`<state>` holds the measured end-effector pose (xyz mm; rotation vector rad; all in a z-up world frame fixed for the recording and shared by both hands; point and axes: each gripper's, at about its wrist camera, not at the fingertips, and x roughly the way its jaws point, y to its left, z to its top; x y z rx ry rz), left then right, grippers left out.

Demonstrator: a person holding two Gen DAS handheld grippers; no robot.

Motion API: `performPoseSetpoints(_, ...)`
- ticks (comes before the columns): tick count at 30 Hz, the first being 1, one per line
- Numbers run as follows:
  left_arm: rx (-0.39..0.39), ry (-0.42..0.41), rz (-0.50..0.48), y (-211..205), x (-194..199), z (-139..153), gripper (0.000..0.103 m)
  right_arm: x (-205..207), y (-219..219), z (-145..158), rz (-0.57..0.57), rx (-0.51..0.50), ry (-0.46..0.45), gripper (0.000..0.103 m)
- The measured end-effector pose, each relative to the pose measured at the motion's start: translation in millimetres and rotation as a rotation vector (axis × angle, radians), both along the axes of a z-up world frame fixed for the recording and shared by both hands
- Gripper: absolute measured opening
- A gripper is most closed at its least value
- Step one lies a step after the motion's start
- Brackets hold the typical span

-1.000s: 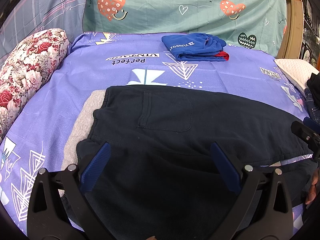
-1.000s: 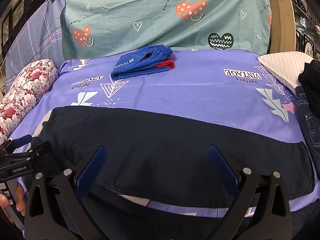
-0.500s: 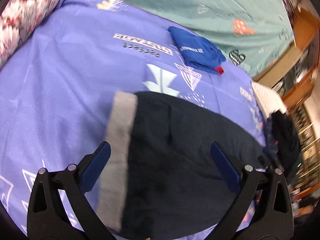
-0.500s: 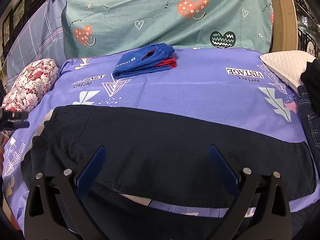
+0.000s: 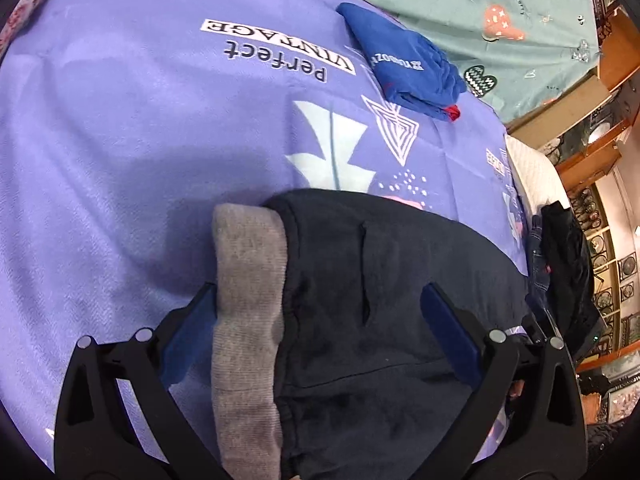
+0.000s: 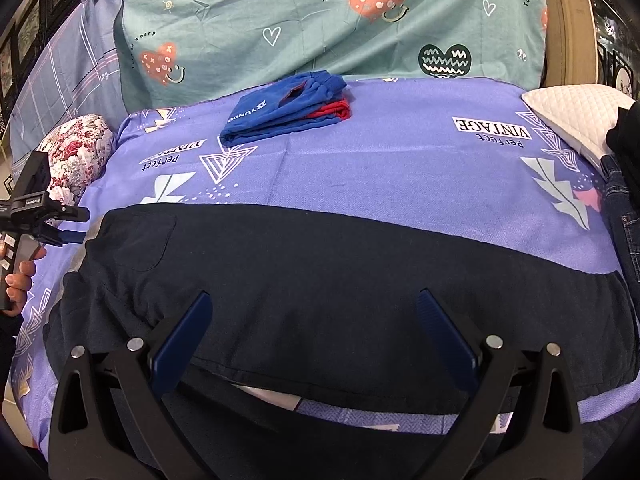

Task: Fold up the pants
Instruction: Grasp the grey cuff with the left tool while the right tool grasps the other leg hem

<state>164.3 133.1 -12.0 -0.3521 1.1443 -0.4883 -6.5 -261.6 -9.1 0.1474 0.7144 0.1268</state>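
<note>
Dark navy pants [image 6: 340, 280] lie spread across the purple bedsheet [image 6: 400, 160], legs folded one over the other, waist to the left. Their grey waistband [image 5: 248, 280] shows in the left wrist view, with the dark body [image 5: 380, 300] beside it. My left gripper [image 5: 320, 300] is open and hovers over the waist end, its fingers either side of the waistband and a pocket. It also shows at the left edge of the right wrist view [image 6: 60, 224]. My right gripper [image 6: 312, 308] is open and empty above the pants' near edge.
Folded blue and red clothes [image 6: 288, 112] lie at the back of the bed. A floral bolster [image 6: 80, 152] is at the left, a white pillow [image 6: 576, 112] and dark jeans [image 6: 624, 200] at the right. A teal sheet [image 6: 320, 20] covers the headboard.
My left gripper has swung left and turned over the waist end, so the waistband now lies between its fingers. The right gripper has hardly moved. The pants lie as before.
</note>
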Motion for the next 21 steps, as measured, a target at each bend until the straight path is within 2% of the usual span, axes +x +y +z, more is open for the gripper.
performPoseSetpoints(4,-0.072,-0.038,-0.064,0.7,-8.3,11.4,0.101,0.0,-0.5,0.0,0.0,0.002,0.001,0.102)
performPoseSetpoints(8,-0.023,-0.015,-0.072,2.9,-4.2,3.1,0.101,-1.0,-0.5,0.7,0.002,-0.001,-0.006,0.102)
performPoseSetpoints(11,-0.083,0.017,-0.073,8.3,2.7,-5.8,0.101,-1.0,-0.2,0.8,0.002,-0.003,-0.007,0.102)
performPoseSetpoints(14,-0.12,-0.007,-0.122,-5.2,9.9,-1.6,0.101,0.0,-0.6,0.7,0.001,-0.002,0.0,0.102)
performPoseSetpoints(18,-0.068,0.009,-0.184,-37.1,19.5,-6.5,0.101,0.6,-1.9,-0.1,-0.002,0.004,0.006,0.102)
performPoseSetpoints(21,0.01,0.05,-0.167,-51.2,24.9,-24.0,0.099,0.2,0.1,1.2,0.016,0.008,-0.001,0.102)
